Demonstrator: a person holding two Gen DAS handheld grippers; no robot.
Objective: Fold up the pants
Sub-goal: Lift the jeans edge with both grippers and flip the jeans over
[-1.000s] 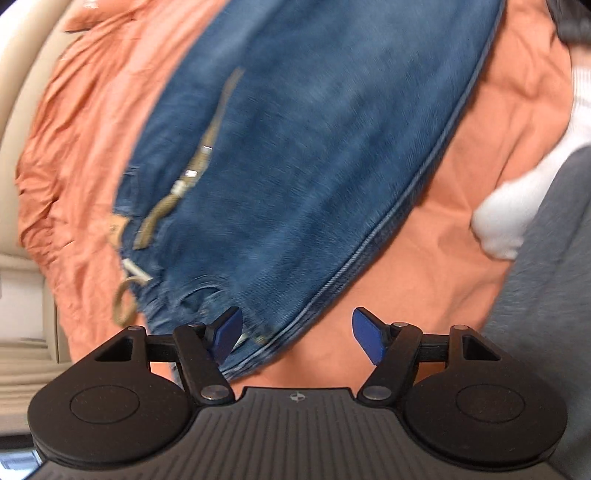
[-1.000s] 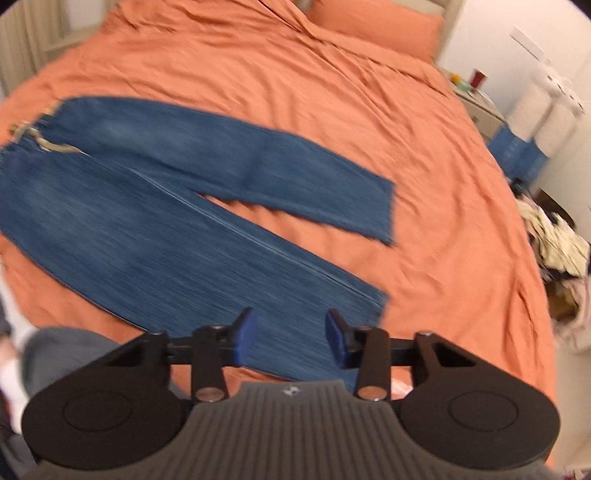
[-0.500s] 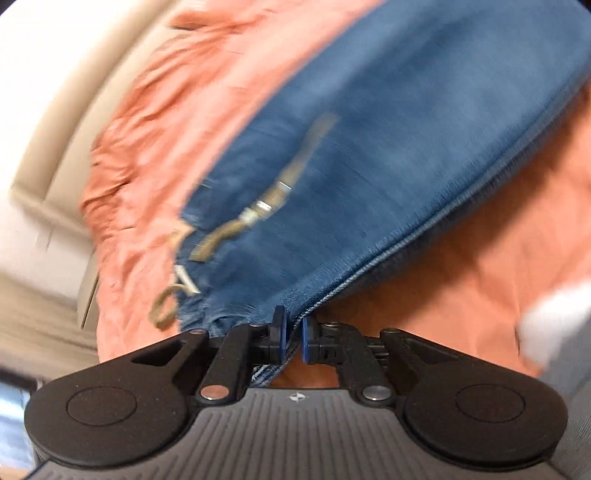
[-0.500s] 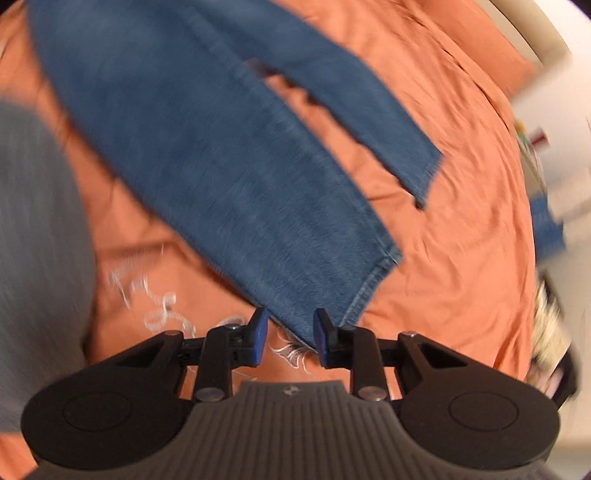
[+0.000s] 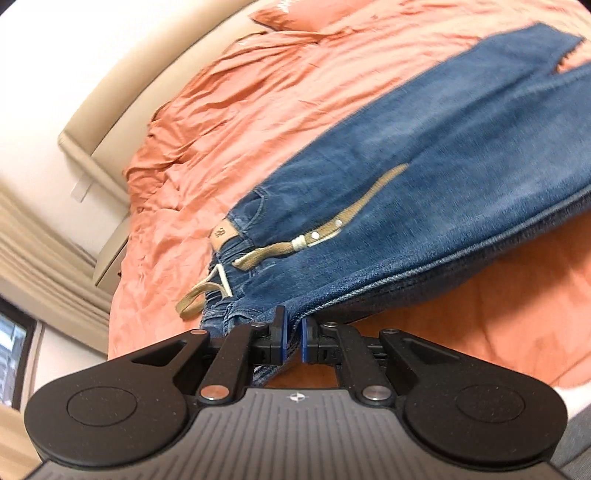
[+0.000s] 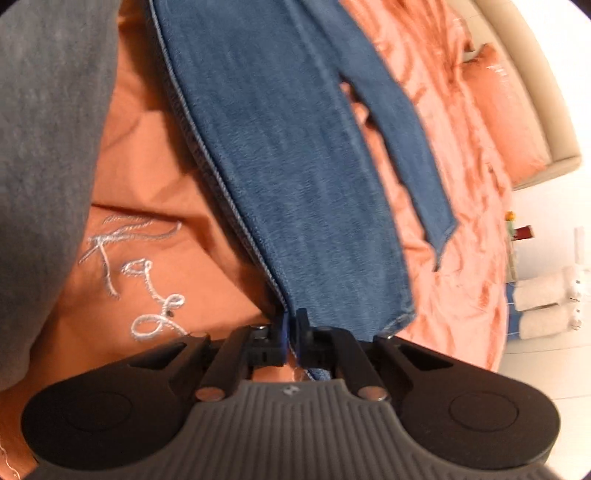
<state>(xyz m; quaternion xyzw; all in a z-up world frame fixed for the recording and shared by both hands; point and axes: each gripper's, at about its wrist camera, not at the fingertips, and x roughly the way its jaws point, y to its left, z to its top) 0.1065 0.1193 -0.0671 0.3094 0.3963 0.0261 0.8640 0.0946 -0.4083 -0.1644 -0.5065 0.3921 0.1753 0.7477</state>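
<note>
Blue jeans (image 5: 424,192) with a tan drawstring (image 5: 332,225) lie on an orange bedspread (image 5: 258,122). My left gripper (image 5: 293,336) is shut on the near edge of the jeans at the waistband corner, and that edge is lifted off the bed. In the right wrist view the jeans (image 6: 303,177) stretch away along one leg. My right gripper (image 6: 291,332) is shut on the near corner of that leg's hem. The other leg (image 6: 410,158) lies flat further back.
The orange bedspread (image 6: 454,206) has white embroidery (image 6: 147,280) near my right gripper. A grey-clad body (image 6: 48,147) fills the left of the right wrist view. A beige headboard (image 5: 122,85) and orange pillows (image 5: 295,11) stand at the far end. Paper rolls (image 6: 546,306) sit beside the bed.
Both grippers dropped to the jeans' near edge and closed on it: left at the waistband corner, right at the hem corner. The held edge has risen off the bedspread.
</note>
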